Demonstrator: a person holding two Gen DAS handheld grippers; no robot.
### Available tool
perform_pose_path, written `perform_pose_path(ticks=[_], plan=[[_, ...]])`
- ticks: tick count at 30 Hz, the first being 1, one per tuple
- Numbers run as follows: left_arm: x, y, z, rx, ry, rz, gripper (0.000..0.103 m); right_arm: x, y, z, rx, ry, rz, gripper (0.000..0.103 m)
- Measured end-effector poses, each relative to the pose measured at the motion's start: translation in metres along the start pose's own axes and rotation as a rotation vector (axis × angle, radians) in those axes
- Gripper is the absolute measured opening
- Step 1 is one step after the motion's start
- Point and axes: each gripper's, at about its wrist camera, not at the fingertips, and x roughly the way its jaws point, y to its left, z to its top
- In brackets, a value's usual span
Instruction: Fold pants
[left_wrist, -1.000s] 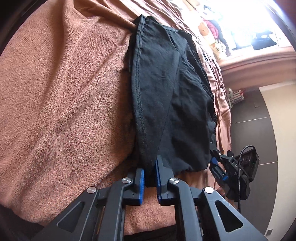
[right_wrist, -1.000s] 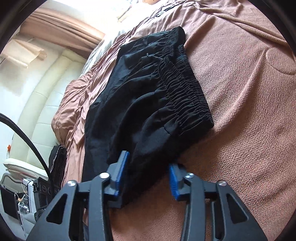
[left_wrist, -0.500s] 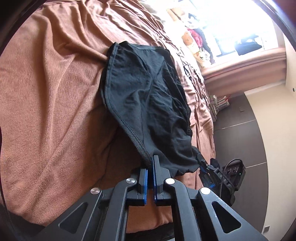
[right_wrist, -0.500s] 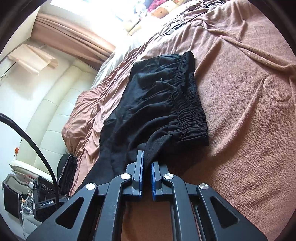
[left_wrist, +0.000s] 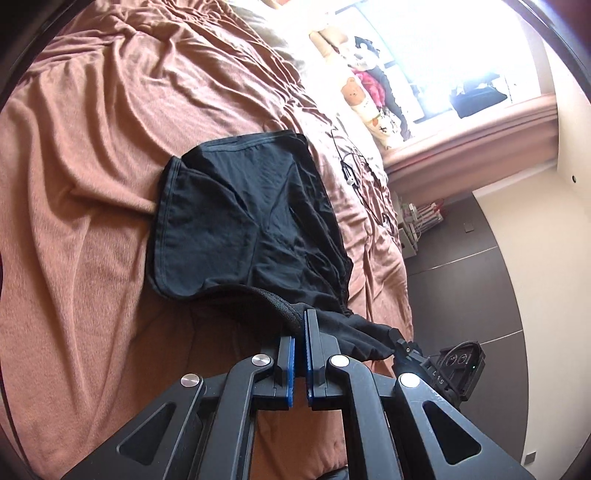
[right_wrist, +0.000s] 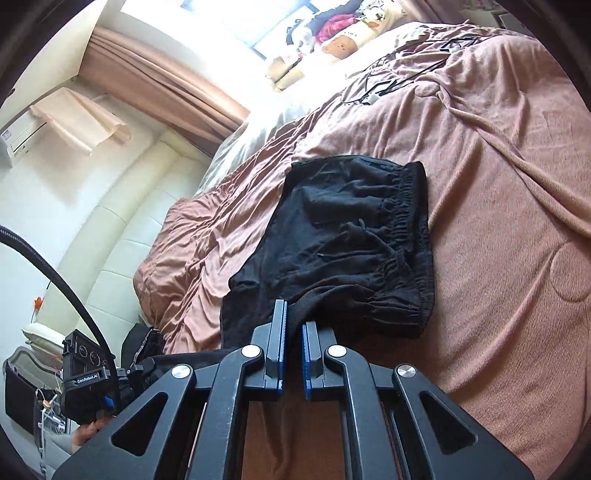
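Observation:
Black pants (left_wrist: 236, 221) lie on a brown blanket (left_wrist: 74, 221) on the bed. My left gripper (left_wrist: 300, 332) is shut on the hemmed near edge of the pants and holds it lifted off the blanket. In the right wrist view the pants (right_wrist: 343, 236) show their elastic waistband (right_wrist: 413, 240) on the right. My right gripper (right_wrist: 293, 325) is shut on the near edge of the pants by the waistband and lifts it. The right gripper also shows at the lower right of the left wrist view (left_wrist: 402, 347).
Thin cables (right_wrist: 388, 81) lie on the blanket at the far side. Plush toys (right_wrist: 347, 37) sit by the bright window. The bed's edge drops to a dark floor (left_wrist: 461, 295) on the right. A cream headboard (right_wrist: 92, 240) stands at the left.
Both grippers closed on the near edge of the pants and lifted it, pulling back from the bed. The right gripper was open a second ago.

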Motion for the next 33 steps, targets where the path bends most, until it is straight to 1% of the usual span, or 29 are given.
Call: perform_pose_path(ticks=[5,9,16,24,33], plan=[[0.018,-0.003,0.03,0.0,0.003,0.005,0.004,0.013,0.008,0.018,-0.009,-0.008,-0.008,0.004],[0.038,0.0,0.054,-0.005,0.011,0.02,0.004,0.03,0.009,0.034,-0.005,-0.003,-0.033,0.004],[0.072,0.011,0.094,-0.027,0.039,0.045,0.004,0.07,0.002,0.058,0.022,0.017,-0.064,0.004],[0.111,0.019,0.136,-0.038,0.059,0.08,0.004,0.119,-0.001,0.086,0.026,0.055,-0.11,0.004],[0.156,0.016,0.184,-0.042,0.062,0.096,0.004,0.156,-0.015,0.118,0.056,0.05,-0.144,0.004]])
